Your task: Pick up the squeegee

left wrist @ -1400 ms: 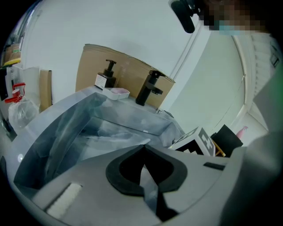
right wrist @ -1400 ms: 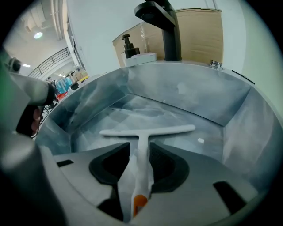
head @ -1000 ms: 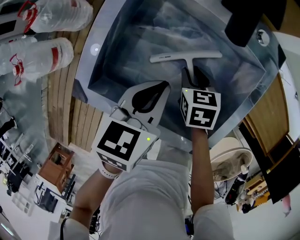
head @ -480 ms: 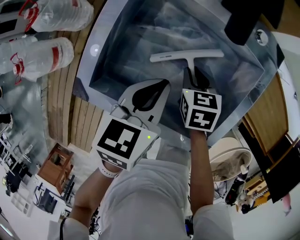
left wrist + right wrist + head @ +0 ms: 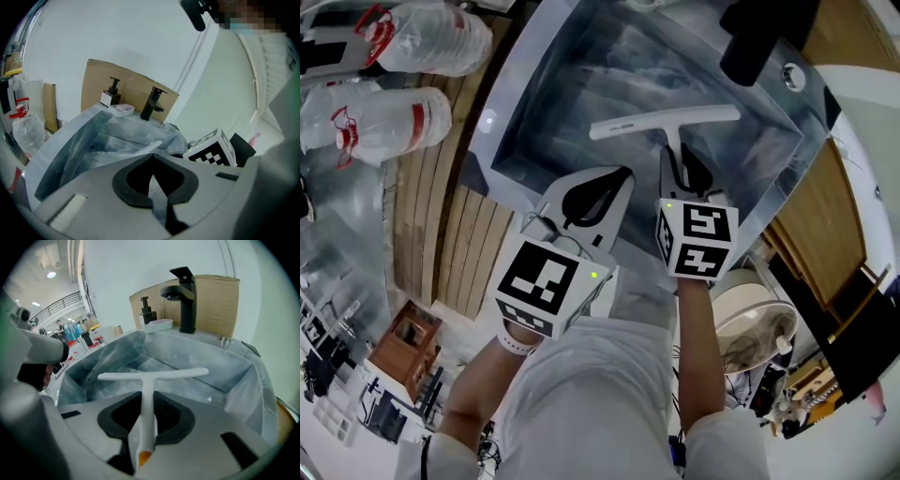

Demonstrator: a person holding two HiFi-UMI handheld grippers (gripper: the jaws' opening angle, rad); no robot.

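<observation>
The white T-shaped squeegee (image 5: 664, 121) hangs over the plastic-lined sink (image 5: 534, 112). Its blade is crosswise and its handle points back at me. My right gripper (image 5: 679, 157) has just closed and is shut on the handle. In the right gripper view the handle (image 5: 147, 408) runs between the dark pads (image 5: 165, 416), and its orange end sticks out behind them. My left gripper (image 5: 624, 174) hovers beside it on the left, over the sink's near rim, shut with nothing in it. Its tips (image 5: 152, 156) meet in the left gripper view.
A black faucet (image 5: 184, 298), a soap dispenser (image 5: 147, 311) and a soap dish (image 5: 157, 324) stand at the sink's far rim before a cardboard sheet. Plastic bottles (image 5: 389, 117) lie on the wooden counter (image 5: 431, 225) to the left. A white fan (image 5: 752, 323) sits low right.
Both grippers have risen a little over the sink. The squeegee has come up with the right one, held by its handle.
</observation>
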